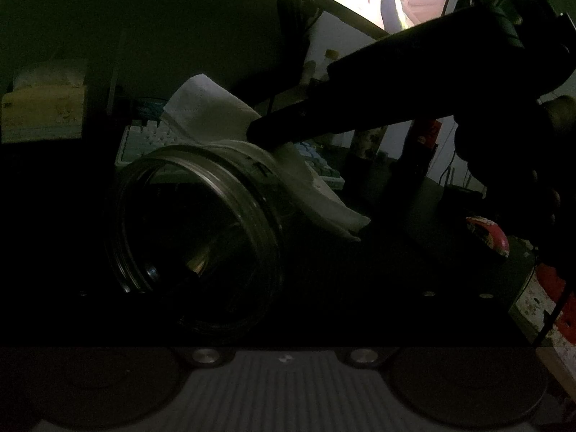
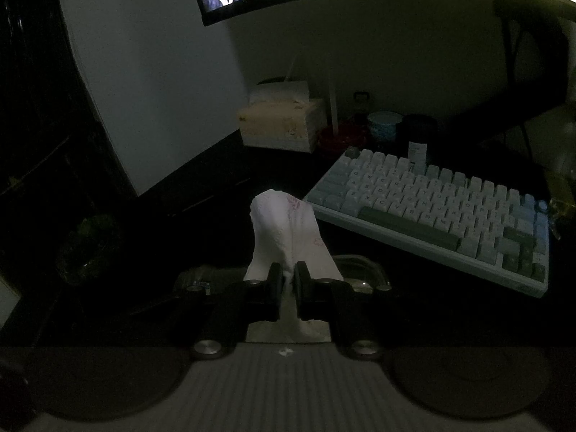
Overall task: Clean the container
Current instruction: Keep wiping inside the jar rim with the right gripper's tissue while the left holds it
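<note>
Wiping step: right gripper [image 2: 287,274] fingers pinch a white crumpled paper tissue [image 1: 216,115], pressed on the outer wall of the clear threaded-mouth jar [image 1: 194,230], which lies tilted just before the pale keyboard [image 2: 432,208]. Left fingers unseen, state unclear. Next, probably: drag tissue around the wall.

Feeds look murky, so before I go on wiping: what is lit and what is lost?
Left wrist: jar interior near black, only rim and tissue catch light, screen blown out. Right wrist: tissue, keyboard readable; left side sinks into shadow.

Right wrist view: my path is bare dark desk at centre left; keyboard [image 2: 432,212] blocks right, tissue box [image 2: 282,124] upper centre.
</note>
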Demonstrator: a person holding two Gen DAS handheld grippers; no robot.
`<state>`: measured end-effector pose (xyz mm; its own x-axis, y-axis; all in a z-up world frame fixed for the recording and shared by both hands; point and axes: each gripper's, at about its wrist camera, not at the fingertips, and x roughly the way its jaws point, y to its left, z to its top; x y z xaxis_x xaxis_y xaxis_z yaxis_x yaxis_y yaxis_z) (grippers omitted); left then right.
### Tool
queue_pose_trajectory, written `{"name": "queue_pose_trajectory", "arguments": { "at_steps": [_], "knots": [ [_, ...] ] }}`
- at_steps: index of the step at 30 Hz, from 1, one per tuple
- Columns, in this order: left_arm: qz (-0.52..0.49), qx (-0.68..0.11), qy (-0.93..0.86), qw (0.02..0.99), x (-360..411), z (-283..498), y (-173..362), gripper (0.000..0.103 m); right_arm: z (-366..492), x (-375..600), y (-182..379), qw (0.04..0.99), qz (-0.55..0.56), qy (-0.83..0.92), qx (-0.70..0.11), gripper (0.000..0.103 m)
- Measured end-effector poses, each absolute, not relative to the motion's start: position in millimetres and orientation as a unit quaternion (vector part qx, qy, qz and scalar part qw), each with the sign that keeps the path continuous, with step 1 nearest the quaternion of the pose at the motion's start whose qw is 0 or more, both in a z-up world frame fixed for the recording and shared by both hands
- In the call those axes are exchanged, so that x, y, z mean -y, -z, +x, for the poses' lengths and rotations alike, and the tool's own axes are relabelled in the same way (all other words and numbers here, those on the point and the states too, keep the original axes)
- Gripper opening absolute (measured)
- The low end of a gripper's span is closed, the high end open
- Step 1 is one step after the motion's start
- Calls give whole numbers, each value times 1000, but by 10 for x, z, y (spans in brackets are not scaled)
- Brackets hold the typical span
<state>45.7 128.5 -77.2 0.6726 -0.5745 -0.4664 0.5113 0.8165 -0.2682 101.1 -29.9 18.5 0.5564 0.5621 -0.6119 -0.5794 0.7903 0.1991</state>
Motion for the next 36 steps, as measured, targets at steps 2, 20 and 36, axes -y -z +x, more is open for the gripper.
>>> {"name": "queue_pose_trajectory", "arguments": {
  "at_steps": [2,20,36],
  "knots": [
    [-57,-274,297,913,-1285,459,775,103,1007,300,-186,882,-13,-324,-342,9],
    [-56,-273,297,913,-1287,476,773,103,968,310,-184,885,-8,-316,-343,9],
    [-50,-273,303,912,-1250,455,769,103,1093,378,-168,889,-6,-298,-348,10]
  ]
}}
